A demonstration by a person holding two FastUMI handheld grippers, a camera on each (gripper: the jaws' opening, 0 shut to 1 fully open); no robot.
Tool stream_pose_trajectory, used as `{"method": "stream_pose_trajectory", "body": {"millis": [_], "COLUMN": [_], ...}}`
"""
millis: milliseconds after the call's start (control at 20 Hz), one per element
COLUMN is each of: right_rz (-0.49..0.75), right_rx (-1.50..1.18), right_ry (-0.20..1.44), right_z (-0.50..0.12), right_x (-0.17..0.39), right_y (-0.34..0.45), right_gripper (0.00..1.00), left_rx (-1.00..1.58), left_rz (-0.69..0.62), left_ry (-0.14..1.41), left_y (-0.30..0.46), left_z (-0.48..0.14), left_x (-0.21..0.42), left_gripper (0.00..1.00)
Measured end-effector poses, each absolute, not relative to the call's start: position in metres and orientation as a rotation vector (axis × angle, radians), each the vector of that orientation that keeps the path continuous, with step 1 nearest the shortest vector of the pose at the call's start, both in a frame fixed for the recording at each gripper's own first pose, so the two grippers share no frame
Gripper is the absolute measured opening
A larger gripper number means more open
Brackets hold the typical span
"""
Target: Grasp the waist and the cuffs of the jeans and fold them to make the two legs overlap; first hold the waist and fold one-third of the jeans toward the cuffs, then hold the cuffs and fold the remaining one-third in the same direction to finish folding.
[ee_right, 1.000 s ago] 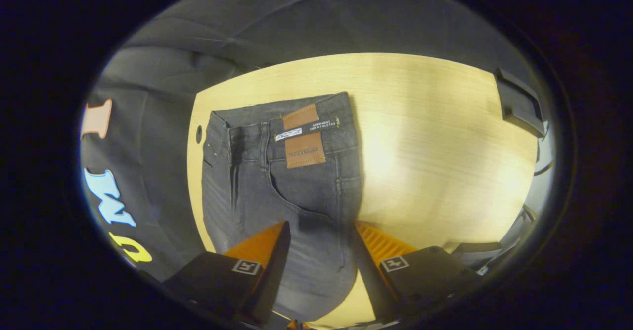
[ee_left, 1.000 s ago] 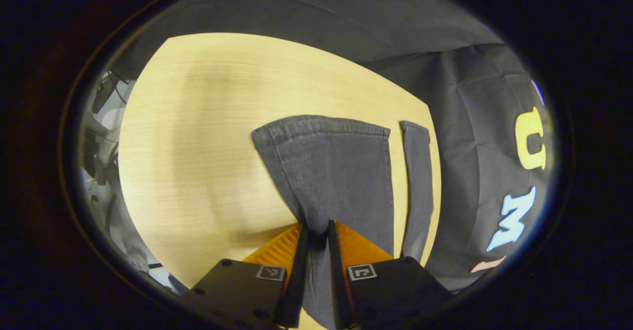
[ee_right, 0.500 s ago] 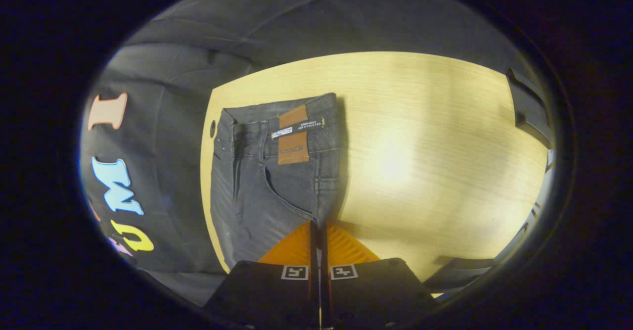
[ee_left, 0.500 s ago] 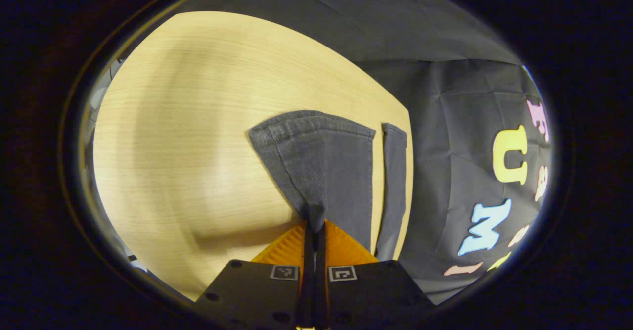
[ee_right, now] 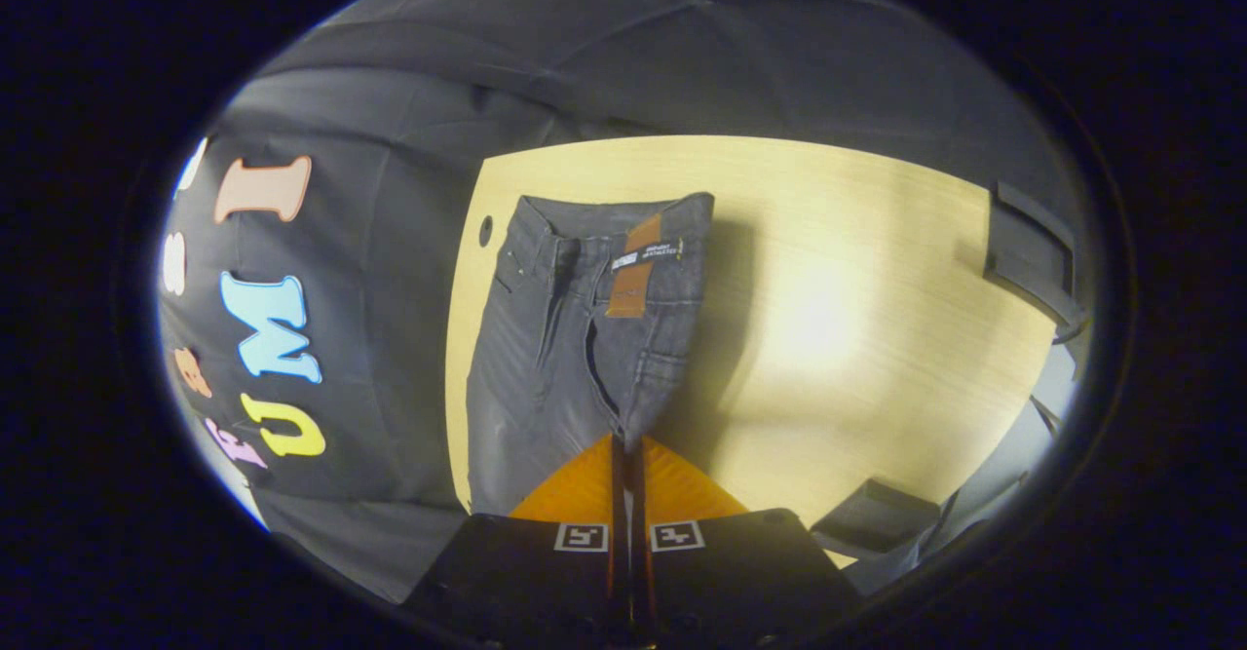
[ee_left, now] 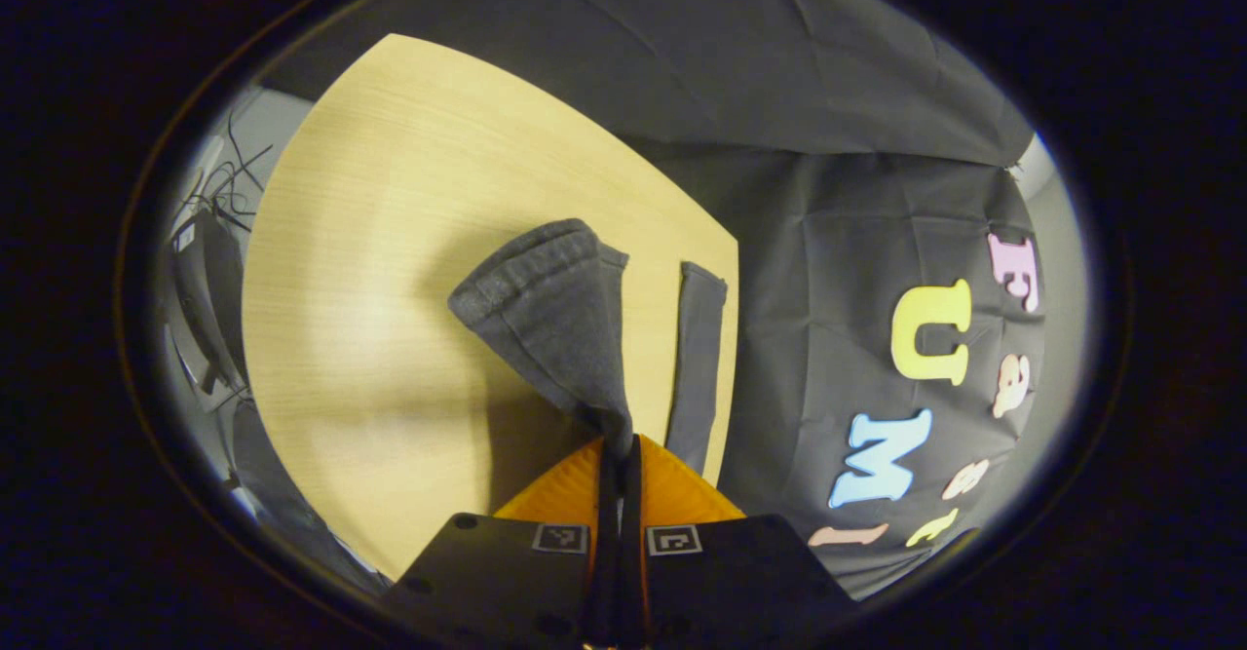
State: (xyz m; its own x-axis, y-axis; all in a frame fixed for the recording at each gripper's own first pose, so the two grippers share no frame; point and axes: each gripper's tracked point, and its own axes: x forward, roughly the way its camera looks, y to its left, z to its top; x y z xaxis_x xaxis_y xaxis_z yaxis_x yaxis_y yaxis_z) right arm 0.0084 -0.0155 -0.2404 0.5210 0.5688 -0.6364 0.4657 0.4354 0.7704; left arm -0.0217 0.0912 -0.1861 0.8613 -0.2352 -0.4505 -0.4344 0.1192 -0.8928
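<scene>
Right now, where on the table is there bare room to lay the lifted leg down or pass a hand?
Bare wood lies on the table beside the lifted leg, away from the booth wall, and beside the waist toward the black box. It is crowded along the wall edge, where the other leg lies.

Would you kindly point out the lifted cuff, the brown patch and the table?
lifted cuff point(ee_left: 531, 265), left gripper view, on its hem.
brown patch point(ee_right: 633, 275), right gripper view, at the waistband.
table point(ee_right: 857, 319), right gripper view, bare wood.

Recording booth, black cloth wall, wooden table
</scene>
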Motion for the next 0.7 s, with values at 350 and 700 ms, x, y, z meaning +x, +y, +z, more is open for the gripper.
{"method": "stream_pose_trajectory", "body": {"millis": [350,700], "right_rz": [0.214,0.291], "right_rx": [1.182,1.149], "right_ry": [1.027,0.97], "right_z": [-0.186,-0.139], "right_x": [0.002,0.058], "right_y": [-0.026,-0.007], "right_gripper": [0.0,0.0], "left_rx": [-1.378,-1.291], "left_rz": [0.016,-0.089], "left_ry": [0.522,0.528], "left_y": [0.075,0.03], "left_z": [-0.095,-0.04], "left_x": [-0.013,0.069], "left_gripper": [0.08,0.08]}}
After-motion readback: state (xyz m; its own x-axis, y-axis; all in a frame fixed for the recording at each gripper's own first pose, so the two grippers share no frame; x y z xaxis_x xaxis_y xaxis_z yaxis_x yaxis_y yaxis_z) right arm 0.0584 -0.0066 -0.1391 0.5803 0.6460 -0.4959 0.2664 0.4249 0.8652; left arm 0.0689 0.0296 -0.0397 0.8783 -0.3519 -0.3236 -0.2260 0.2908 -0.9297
